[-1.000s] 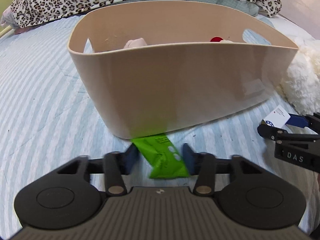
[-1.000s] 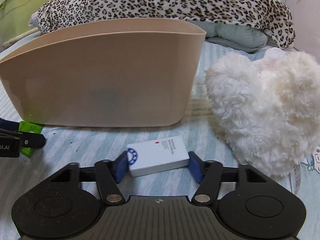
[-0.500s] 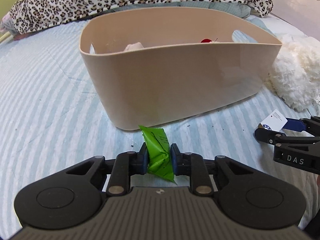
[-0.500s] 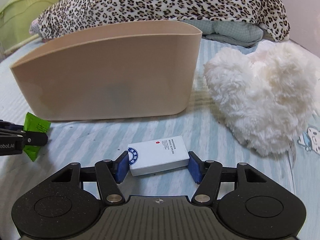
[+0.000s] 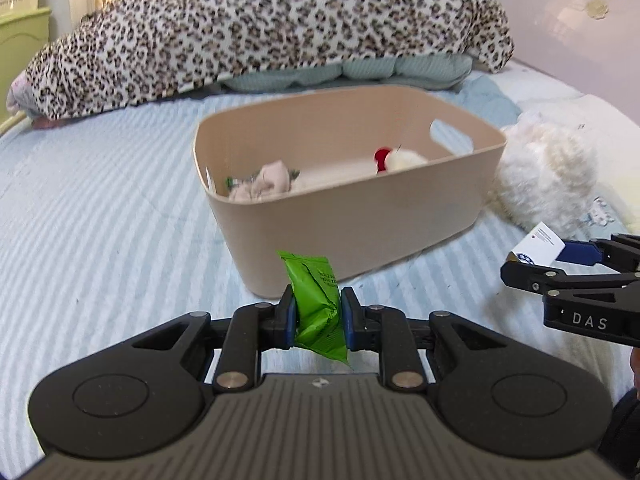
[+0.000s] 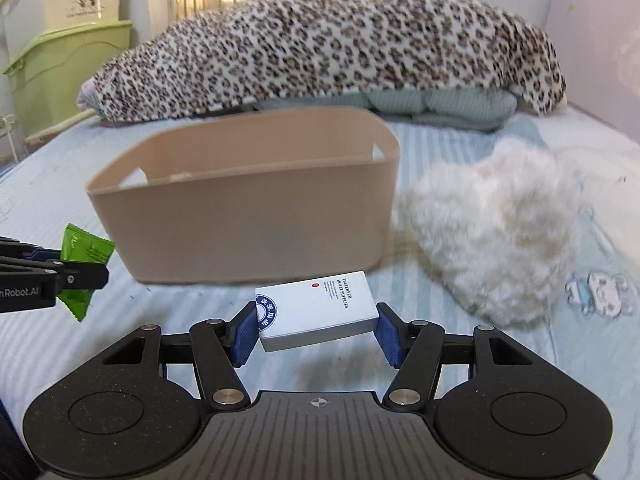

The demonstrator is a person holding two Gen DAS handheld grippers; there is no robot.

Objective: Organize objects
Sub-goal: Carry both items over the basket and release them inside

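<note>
Left gripper [image 5: 318, 312] clamped on green packet [image 5: 316, 304], raised near beige bin [image 5: 352, 216]. Right gripper [image 6: 316, 330] clamped on white box [image 6: 316, 310], bin just beyond. White plush [image 6: 492, 236] right of bin. Pink cloth [image 5: 266, 182], red-and-white item [image 5: 394, 158] inside bin: left view only. Box label partly legible.

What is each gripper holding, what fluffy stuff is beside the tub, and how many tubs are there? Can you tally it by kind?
Green packet, in the left gripper: 1
White box, in the right gripper: 1
Beige tub: 1
White fluffy cushion: 1
Total: 4
</note>
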